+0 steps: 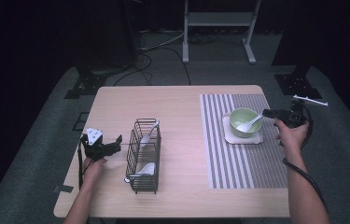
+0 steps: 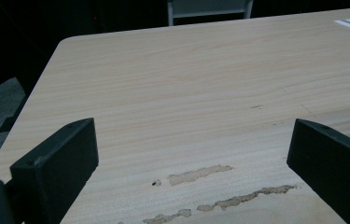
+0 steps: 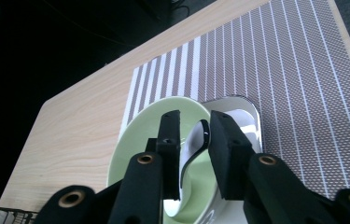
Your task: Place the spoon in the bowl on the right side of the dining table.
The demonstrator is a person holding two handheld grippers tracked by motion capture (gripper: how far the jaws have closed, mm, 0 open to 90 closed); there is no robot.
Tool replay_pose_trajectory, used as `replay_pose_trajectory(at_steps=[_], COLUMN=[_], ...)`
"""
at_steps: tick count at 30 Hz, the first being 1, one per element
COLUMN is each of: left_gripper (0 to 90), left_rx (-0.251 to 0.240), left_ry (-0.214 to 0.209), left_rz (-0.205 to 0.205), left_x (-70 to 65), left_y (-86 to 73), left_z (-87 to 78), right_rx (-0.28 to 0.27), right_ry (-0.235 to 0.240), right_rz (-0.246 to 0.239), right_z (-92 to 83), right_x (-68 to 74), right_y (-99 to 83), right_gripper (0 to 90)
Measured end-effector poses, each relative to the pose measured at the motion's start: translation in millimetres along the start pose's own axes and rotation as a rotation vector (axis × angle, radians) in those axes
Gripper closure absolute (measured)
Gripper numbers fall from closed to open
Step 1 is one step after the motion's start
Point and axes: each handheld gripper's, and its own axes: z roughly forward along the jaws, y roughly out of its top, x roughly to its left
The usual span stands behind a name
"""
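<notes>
Spoon (image 1: 249,123) laid in green bowl (image 1: 244,120) on white tray (image 1: 243,136), handle propped on rim. Right gripper (image 3: 195,140) jaws parted around handle, pads not seen pressing. Left gripper (image 1: 116,143) held wide open over table (image 2: 186,84), beside wire basket (image 1: 143,156).

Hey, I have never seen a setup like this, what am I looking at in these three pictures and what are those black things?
A person at a wooden table holds a hand-held gripping tool in each hand. One picture looks down from above; the other two come from cameras riding on each tool, looking along its black jaws. The left tool hovers with its jaws wide apart and nothing between them, beside a wire basket that holds two spoons. The right tool is at a green bowl on a white tray on a striped mat. A white spoon lies in the bowl, its handle between the jaws, which stand slightly apart.
</notes>
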Motion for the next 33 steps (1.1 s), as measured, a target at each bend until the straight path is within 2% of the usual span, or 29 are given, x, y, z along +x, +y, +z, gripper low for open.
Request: replay_pose_trajectory(at_steps=[3,11,22,33], left_gripper=[1.0,0.9,0.9,0.9], left_rx=[0.0,-0.003,-0.003,-0.002], left_ry=[-0.001,-0.001,0.002,-0.002], left_rz=[-0.002,0.0,0.007,-0.001], left_x=[0.5,-0.4,-0.9,-0.1], left_y=[0.0,0.0,0.0,0.0], left_z=[-0.1,0.2,0.1,0.2], right_rx=[0.007,0.01,0.017,0.029], right_ry=[-0.014,-0.028,-0.013,0.012], right_rz=[-0.01,0.008,0.004,-0.026], right_z=[1.4,2.6,-2.4,-9.9], right_x=[-3.3,-12.8,-20.4,-22.5], right_y=[-0.3,-3.7,-9.8,-17.3], right_gripper=[71.4,68.9,62.7,58.5])
